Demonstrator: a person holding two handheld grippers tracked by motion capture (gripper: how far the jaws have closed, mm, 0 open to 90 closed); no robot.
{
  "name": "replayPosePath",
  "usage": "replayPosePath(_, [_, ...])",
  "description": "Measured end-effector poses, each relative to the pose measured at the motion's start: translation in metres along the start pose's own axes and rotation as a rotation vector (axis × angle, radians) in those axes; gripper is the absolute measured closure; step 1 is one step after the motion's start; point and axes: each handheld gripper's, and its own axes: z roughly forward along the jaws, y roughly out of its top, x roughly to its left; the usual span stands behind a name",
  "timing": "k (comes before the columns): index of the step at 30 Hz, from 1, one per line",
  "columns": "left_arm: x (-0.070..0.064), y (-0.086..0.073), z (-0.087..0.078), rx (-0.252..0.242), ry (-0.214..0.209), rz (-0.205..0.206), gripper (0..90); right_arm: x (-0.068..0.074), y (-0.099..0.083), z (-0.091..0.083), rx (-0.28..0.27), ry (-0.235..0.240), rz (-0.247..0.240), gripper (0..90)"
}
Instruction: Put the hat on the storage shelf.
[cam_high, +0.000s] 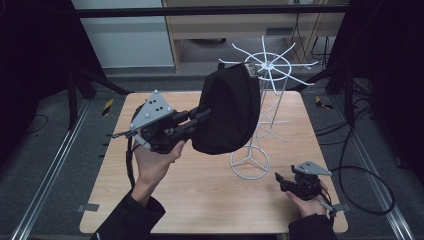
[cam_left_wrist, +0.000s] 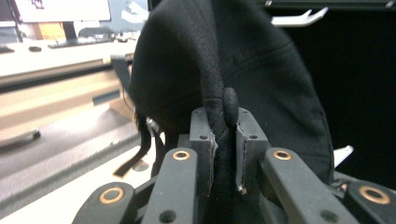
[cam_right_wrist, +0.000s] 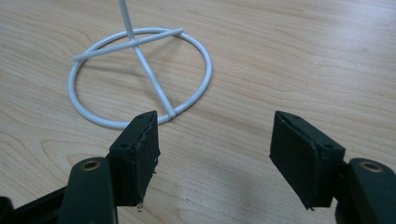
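A wooden table (cam_high: 200, 200) carries a white wire rack (cam_high: 265, 100), and a black cap (cam_high: 227, 112) is held up in the air against the rack's upper arms, well above the tabletop. The left gripper (cam_high: 202, 117) has its jaws clamped tight on the cap's thick edge seam, the fabric squeezed between the pads (cam_left_wrist: 205, 144). The right gripper (cam_high: 280, 179) sits low near the rack's ring base (cam_right_wrist: 140, 79), jaws spread wide and holding nothing.

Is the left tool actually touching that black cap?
Touching. In the left gripper view, the left tool has both jaws pinched shut on the black cap at its edge.
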Motion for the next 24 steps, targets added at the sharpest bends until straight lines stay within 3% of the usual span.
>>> replayPosePath(7, [0.003, -0.024, 0.015, 0.069, 0.01, -0.008, 78.9, 0.0, 0.0, 0.0, 0.001, -0.002, -0.004, 32.8])
replayPosePath(13, [0.005, -0.036, 0.02, 0.088, 0.016, -0.009, 73.1, 0.0, 0.0, 0.0, -0.001, 0.0, -0.002, 32.8])
replayPosePath(17, [0.006, -0.043, 0.011, 0.09, 0.022, -0.006, 56.0, 0.0, 0.0, 0.0, -0.002, -0.001, -0.003, 32.8])
replayPosePath(24, [0.012, -0.064, -0.024, 0.079, 0.072, -0.018, 40.5, 0.0, 0.0, 0.0, -0.001, -0.004, -0.006, 32.7])
